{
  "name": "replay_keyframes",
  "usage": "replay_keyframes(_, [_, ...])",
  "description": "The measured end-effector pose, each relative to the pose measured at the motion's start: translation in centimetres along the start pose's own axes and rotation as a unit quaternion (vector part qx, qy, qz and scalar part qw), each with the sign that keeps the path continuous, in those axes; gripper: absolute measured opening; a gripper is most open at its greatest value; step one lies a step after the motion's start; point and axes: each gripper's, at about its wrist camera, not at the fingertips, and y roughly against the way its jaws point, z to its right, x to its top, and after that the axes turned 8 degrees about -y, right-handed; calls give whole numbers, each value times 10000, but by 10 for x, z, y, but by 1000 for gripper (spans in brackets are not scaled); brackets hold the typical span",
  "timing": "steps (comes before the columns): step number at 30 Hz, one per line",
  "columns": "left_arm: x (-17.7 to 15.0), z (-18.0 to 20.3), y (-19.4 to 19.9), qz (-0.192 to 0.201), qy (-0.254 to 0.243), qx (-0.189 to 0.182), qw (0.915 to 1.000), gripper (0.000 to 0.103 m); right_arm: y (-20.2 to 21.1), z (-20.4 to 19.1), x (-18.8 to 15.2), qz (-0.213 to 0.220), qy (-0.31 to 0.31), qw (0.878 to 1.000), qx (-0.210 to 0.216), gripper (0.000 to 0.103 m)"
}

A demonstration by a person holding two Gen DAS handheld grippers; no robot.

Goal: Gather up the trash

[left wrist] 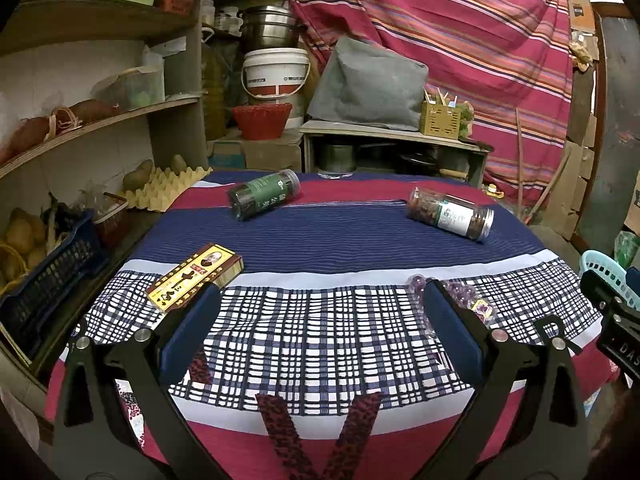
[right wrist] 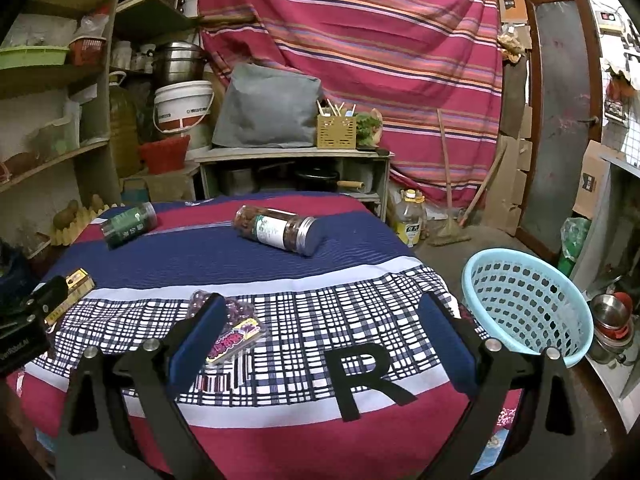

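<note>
On the cloth-covered table lie a green-labelled jar, a clear jar of brown bits with a white label, a yellow-red flat box and a clear pack of purple sweets. My left gripper is open and empty over the front of the table, between box and pack. My right gripper is open and empty, its left finger just over the pack. A light-blue basket stands off the table's right edge.
Shelves with a dark blue crate, egg tray and potatoes line the left. A low cabinet with a grey bag stands behind the table. An oil bottle and broom are on the floor at right.
</note>
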Motion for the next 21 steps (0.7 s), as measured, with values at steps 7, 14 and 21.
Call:
replay_keyframes(7, [0,0,0,-2,6,-4,10000,98,0,0,0,4,16,10000,26,94])
replay_keyframes(14, [0,-1,0,-1,23,6,10000,98,-1,0,0,1,12,10000,41,94])
replay_keyframes(21, [0,-2,0,-5,17,-1,10000,98,-1,-1,0,6,10,10000,34,94])
